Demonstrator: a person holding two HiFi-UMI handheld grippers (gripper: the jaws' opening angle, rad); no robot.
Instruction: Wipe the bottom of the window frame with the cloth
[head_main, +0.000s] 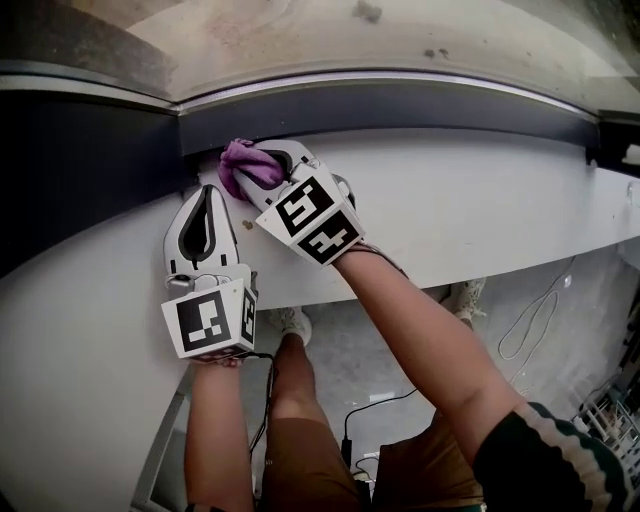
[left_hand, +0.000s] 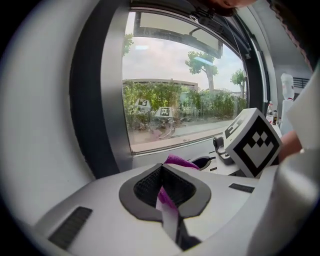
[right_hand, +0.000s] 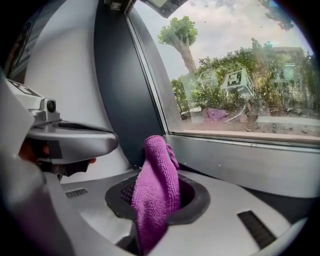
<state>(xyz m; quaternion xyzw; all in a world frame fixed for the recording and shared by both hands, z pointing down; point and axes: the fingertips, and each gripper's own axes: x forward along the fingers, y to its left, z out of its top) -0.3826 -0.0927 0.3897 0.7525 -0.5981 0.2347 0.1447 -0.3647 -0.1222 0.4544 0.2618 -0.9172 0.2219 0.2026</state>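
Note:
A purple cloth (head_main: 245, 165) sticks out of my right gripper (head_main: 262, 172), which is shut on it. The cloth is pressed against the dark bottom rail of the window frame (head_main: 400, 105), near its left corner above the white sill (head_main: 480, 200). In the right gripper view the cloth (right_hand: 157, 185) stands up between the jaws, with the grey bottom rail (right_hand: 250, 160) just beyond. My left gripper (head_main: 207, 192) lies on the sill just left of the right one, shut and holding nothing. In the left gripper view the cloth (left_hand: 181, 161) peeks past the left gripper's (left_hand: 162, 169) tips.
The frame's dark upright post (left_hand: 92, 100) rises at the left corner. Below the sill edge are the grey floor, the person's legs, a shoe (head_main: 465, 295), loose cables (head_main: 530, 320) and a wire rack (head_main: 610, 420) at the lower right.

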